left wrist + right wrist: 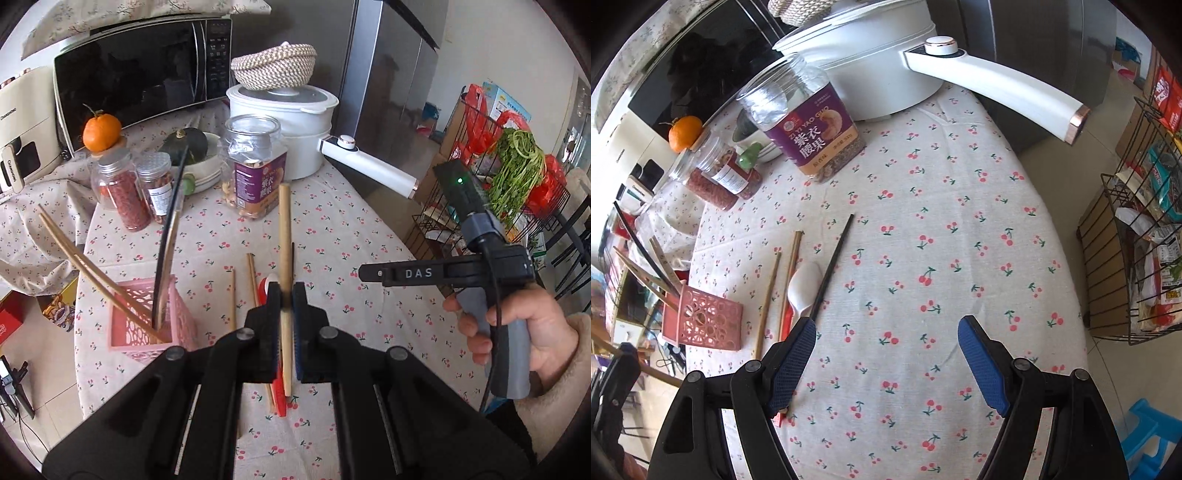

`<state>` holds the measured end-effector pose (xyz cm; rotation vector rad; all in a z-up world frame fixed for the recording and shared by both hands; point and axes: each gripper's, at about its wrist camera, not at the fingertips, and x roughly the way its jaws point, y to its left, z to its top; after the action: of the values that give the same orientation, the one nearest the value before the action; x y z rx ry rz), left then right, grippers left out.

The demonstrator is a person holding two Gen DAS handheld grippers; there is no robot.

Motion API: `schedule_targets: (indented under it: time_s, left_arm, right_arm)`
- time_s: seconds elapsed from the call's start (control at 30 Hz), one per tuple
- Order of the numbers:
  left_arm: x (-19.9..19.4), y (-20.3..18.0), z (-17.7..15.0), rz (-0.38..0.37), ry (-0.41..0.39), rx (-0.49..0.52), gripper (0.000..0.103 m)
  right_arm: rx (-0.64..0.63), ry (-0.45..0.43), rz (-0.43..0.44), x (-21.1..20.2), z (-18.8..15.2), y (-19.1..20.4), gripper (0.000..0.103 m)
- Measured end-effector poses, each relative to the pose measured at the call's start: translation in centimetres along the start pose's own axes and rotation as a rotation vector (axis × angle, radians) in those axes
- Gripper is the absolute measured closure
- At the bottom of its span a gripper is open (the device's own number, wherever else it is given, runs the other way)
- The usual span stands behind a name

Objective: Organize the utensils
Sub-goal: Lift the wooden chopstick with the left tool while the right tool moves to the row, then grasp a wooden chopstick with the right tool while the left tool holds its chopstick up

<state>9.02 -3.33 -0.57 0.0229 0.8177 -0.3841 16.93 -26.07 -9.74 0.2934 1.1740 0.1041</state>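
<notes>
Left gripper [283, 295]: fingers pinched on a wooden stick [284, 236], which stands upright between the pads, lifted above the table.
Right gripper [886, 354]: fingers spread wide, nothing between them, hovering over the cherry-print cloth [960, 229].
Right hand [517, 332]: wrapped round the right gripper's grey handle, seen from the left wrist view.
Pink basket [162, 325]: on the table's left edge, already holding wooden chopsticks [85, 273] and a dark one, all leaning out.
On the cloth: two wooden chopsticks [792, 280], a black chopstick [833, 266] and a white spoon [804, 286], lying side by side just right of the basket.
Behind: nut jar [812, 129], two small jars, orange [685, 133], white pot [871, 59], microwave [136, 74].
</notes>
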Motion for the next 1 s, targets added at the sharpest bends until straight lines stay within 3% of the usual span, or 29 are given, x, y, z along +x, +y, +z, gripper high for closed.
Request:
schedule_targets:
  time_s: [0.1,0.27,0.43,0.5,0.63,0.87,1.0]
  left_arm:
    - [-1.4,1.7,-0.6,-0.006,-0.02,-0.048,0.096]
    - [-4.3,3.8,-1.0,-0.033,-0.067,-0.081,0.096]
    - [-6.2,5.7,-2.1,-0.03,-0.088,-0.108,0.096]
    - [-6.8,6.6,-2.4,-0.031,-0.094,-0.123,0.096]
    - [-7.3,8.2,-3.0,-0.024,-0.096,-0.16,0.096]
    - [-7.1,9.0,-3.9,0.005,-0.084,-0.165,0.096]
    - [-7.0,9.5,-3.8,0.014,-0.085,-0.179,0.096]
  right_arm:
    - [-0.02,0.0,0.039,1.0,-0.2,1.9,0.024]
    - [-0.062,0.034,0.145,3.3,-0.7,5.8,0.047]
    - [-0.14,0.048,0.179,6.1,-1.0,10.4,0.071]
    - [-0.178,0.06,0.187,7.4,-1.4,12.3,0.077]
    - [-0.247,0.061,0.088,9.9,-1.6,15.0,0.081]
    - [-0.259,0.023,-0.055,12.8,-1.0,16.1,0.082]
    - [-0.305,0.029,-0.139,13.3,-1.4,16.8,0.091]
